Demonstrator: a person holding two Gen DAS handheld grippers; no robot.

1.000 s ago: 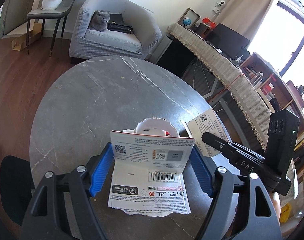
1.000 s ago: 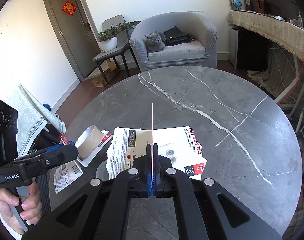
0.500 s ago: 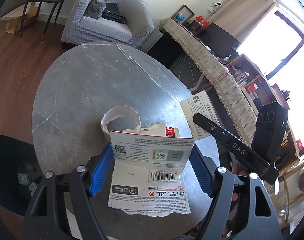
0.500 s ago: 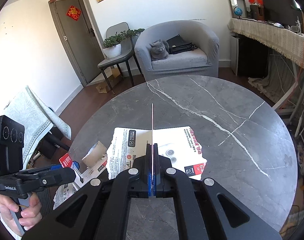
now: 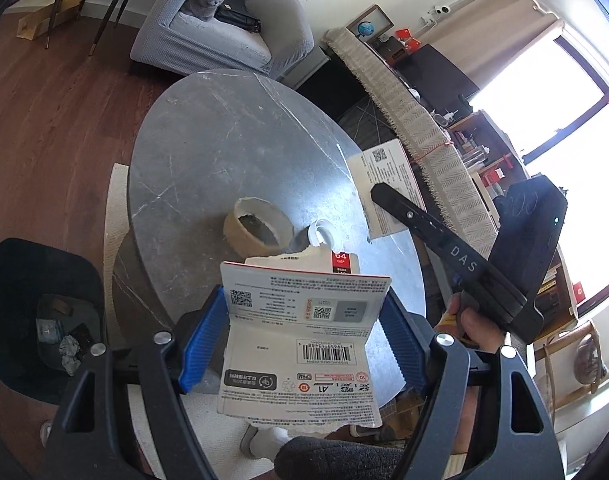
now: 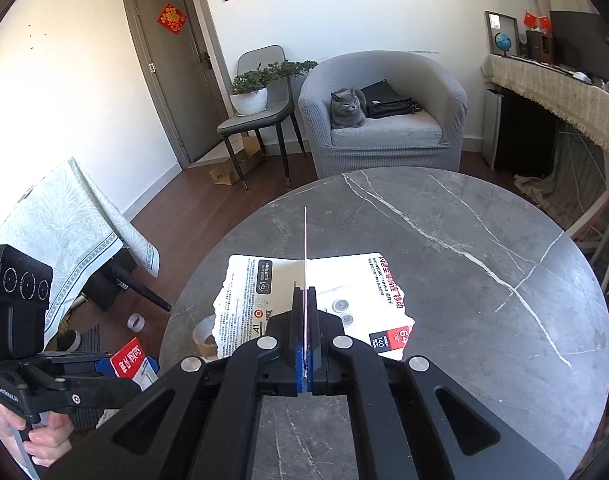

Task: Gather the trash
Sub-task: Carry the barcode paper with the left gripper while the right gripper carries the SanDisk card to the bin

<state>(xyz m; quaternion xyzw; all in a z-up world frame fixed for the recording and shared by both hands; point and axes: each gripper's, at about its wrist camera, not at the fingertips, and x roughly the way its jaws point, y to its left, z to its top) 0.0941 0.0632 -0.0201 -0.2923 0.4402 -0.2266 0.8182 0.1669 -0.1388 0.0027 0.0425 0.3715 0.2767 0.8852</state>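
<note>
Dark bin [image 5: 44, 320] in left view only; cat [image 6: 347, 109] in both.

"das" on the right gripper [image 5: 456, 258] arm; "64 gb" on red card packaging [image 5: 342, 263] corner at 12 o'clock; "64", "140", "a1", "microsdxc uhs-i" on torn packaging [image 6: 384, 300].

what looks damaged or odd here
The white printed card packaging clamped in the left gripper is bent and ragged along its lower edge, plainly torn. The brown cardboard tape core on the grey marble table has a frayed rim.
</note>
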